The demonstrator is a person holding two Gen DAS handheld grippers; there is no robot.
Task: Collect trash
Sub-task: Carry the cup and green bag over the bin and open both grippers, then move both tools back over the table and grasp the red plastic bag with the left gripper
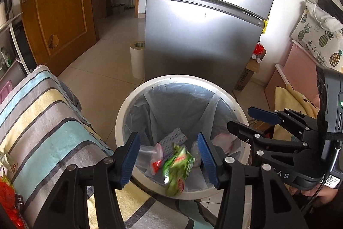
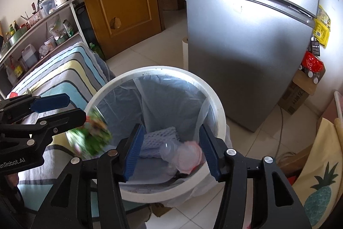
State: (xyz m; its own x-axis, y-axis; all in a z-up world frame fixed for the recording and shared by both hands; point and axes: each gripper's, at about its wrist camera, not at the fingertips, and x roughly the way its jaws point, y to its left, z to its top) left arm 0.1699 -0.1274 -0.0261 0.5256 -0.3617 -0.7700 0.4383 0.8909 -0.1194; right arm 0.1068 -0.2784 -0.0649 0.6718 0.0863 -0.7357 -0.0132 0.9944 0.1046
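Left wrist: blurred green wrapper [image 1: 178,169] btwn open hand-held gripper [image 1: 169,160] pads, over bin [image 1: 128,108].

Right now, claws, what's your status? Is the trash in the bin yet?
Left claw open, right claw open. Green wrapper blurred, loose between left claw's pads, above white bin. Nothing blocking the bin mouth.

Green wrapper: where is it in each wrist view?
Left wrist: green wrapper, blurred, low centre, between the left gripper's open pads.
Right wrist: left of centre, beside the bin's near-left rim.
Shared landmark: white bin before the grey fridge.
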